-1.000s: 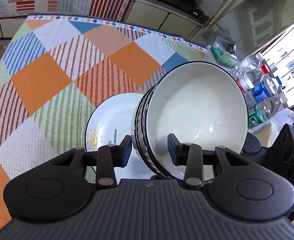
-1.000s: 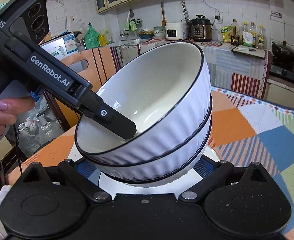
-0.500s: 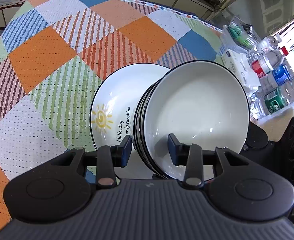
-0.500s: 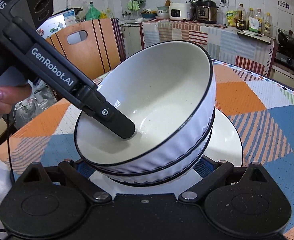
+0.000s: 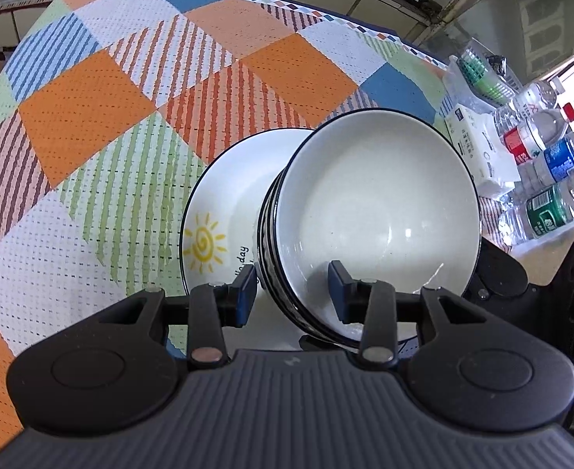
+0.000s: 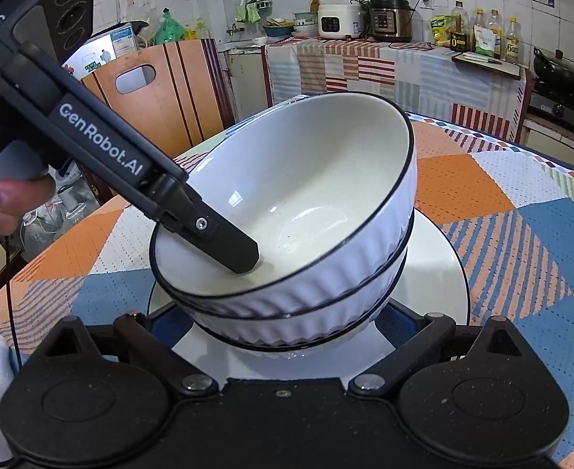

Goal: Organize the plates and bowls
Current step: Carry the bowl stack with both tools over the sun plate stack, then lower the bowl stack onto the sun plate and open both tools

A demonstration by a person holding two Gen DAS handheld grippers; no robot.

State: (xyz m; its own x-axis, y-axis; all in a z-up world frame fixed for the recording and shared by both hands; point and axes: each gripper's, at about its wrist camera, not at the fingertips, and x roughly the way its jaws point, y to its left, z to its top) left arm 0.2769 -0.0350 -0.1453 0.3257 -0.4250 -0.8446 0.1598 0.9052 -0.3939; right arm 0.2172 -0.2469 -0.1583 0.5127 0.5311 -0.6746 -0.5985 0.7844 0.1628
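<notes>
Over the last second the stack of white ribbed black-rimmed bowls has sunk lower and levelled off over the white sun-printed plate, which now shows most of its face beyond the outer finger. I judge the stacking step nearly done: the lowest bowl looks set on the plate, though contact is hidden.

The left gripper still pinches the near wall of the stack, one finger outside, the other inside.

The right gripper has its fingers spread wide either side of the stack's base. The tips are hidden, so I cannot tell if they grip.

The patchwork tablecloth lies bare left of the fingers. Plastic bottles crowd the right, beyond the table edge.
</notes>
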